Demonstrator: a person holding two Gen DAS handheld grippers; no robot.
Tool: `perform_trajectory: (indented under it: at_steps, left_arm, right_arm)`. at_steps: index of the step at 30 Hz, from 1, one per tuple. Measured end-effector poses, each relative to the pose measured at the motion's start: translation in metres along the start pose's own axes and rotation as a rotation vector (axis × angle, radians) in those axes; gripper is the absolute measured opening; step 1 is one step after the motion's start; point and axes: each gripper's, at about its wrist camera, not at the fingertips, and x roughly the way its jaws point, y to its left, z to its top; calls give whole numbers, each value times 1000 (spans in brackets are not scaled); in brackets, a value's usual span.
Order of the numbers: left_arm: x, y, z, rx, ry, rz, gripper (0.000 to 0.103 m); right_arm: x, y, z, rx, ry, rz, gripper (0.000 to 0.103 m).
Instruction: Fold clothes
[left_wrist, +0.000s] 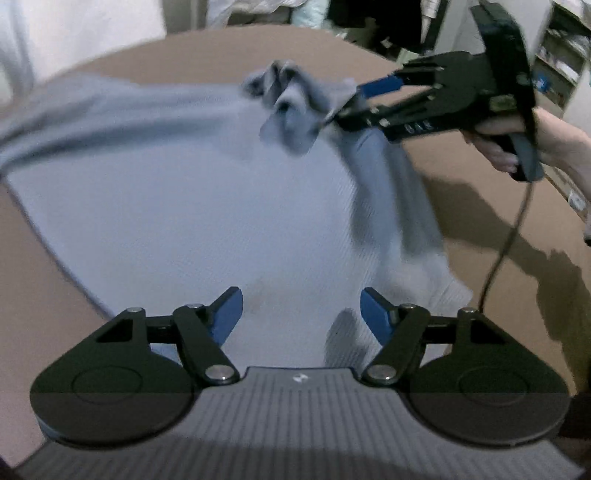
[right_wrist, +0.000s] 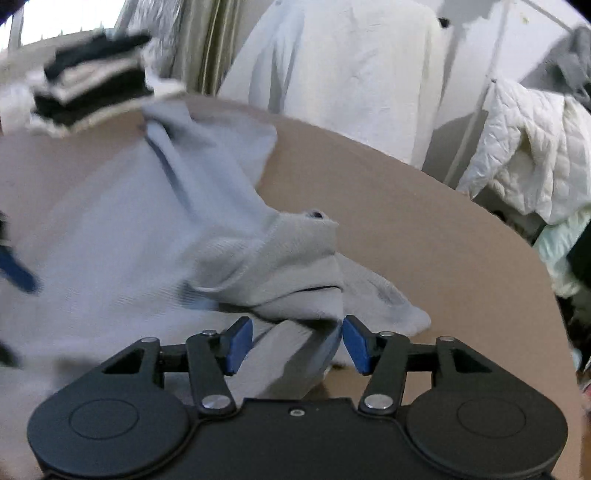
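The garment (left_wrist: 207, 206) is seen as a soft, matt, pale grey-blue knit cloth with a fine ribbed weave. The bench (right_wrist: 424, 236) is covered by a matt, smooth brown surface, like cardboard or paper. The left hand-held gripper (left_wrist: 301, 317) is made of matt black plastic links with shiny metal rivets, blue rubbery pads (left_wrist: 231, 314) and a ribbed grey housing. The same black plastic and blue pads are shown on the right hand-held gripper (right_wrist: 297, 345). A quilted white jacket (right_wrist: 524, 162) with a slight sheen is seen behind, and folded cloth is stacked (right_wrist: 92, 81).
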Motion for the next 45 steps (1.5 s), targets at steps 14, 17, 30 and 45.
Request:
perform_trajectory:
  at_steps: [14, 17, 30, 45]
  left_arm:
    - [-10, -5, -27, 35, -21, 56, 70]
    - [-12, -2, -28, 5, -39, 38, 70]
    - [-36, 1, -31, -60, -155, -104, 70]
    - [-16, -25, -41, 140, -62, -74, 71]
  right_arm:
    - [-9, -89, -42, 579, -88, -261, 10]
    - [-23, -91, -47, 606, -110, -173, 28]
    - [20, -55, -24, 613, -27, -27, 4]
    - [-38, -37, -88, 935, -91, 183, 65]
